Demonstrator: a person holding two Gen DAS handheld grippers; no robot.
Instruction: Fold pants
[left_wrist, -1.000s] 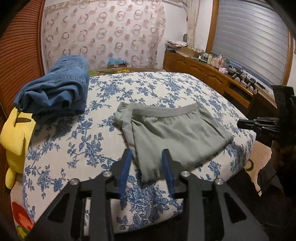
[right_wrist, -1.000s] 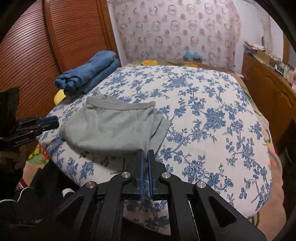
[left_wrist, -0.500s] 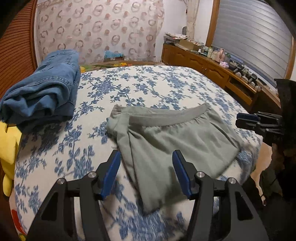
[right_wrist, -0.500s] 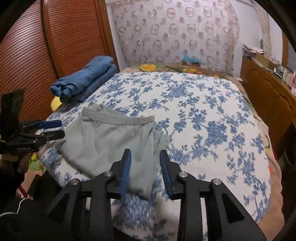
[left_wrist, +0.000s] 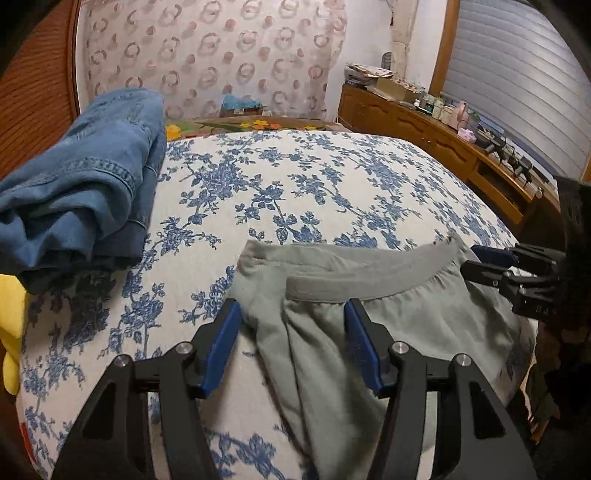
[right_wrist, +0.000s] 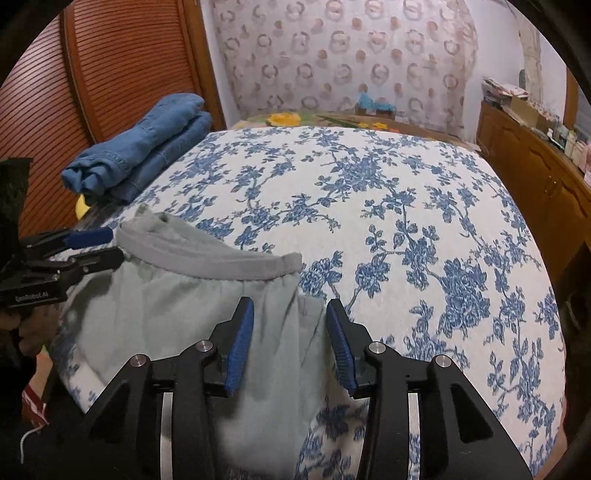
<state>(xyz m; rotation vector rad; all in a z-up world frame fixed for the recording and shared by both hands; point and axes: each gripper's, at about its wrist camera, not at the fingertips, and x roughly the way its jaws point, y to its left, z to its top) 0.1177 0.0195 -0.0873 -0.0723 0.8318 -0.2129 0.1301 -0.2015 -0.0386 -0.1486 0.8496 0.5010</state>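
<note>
Both sets of tongs, left tongs (left_wrist: 291, 343) and right tongs (right_wrist: 290, 343), hover released, the right's jaws just widening, over the grey pants (left_wrist: 388, 332) on the bed (right_wrist: 406, 221), and a shallow pinch could snag one layer and undo the fold.

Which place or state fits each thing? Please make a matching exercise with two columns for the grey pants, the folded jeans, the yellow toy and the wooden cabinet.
Things:
1. grey pants
2. folded jeans
3. yellow toy
4. wooden cabinet

Places or states:
A. at the bed's left edge, partly under the denim
B. along the wall on the right, with small items on top
C. lying at the near edge of the bed, waistband away from the cameras
D. stacked on the far left of the bed

Pairs: 1-C, 2-D, 3-A, 4-B
</note>
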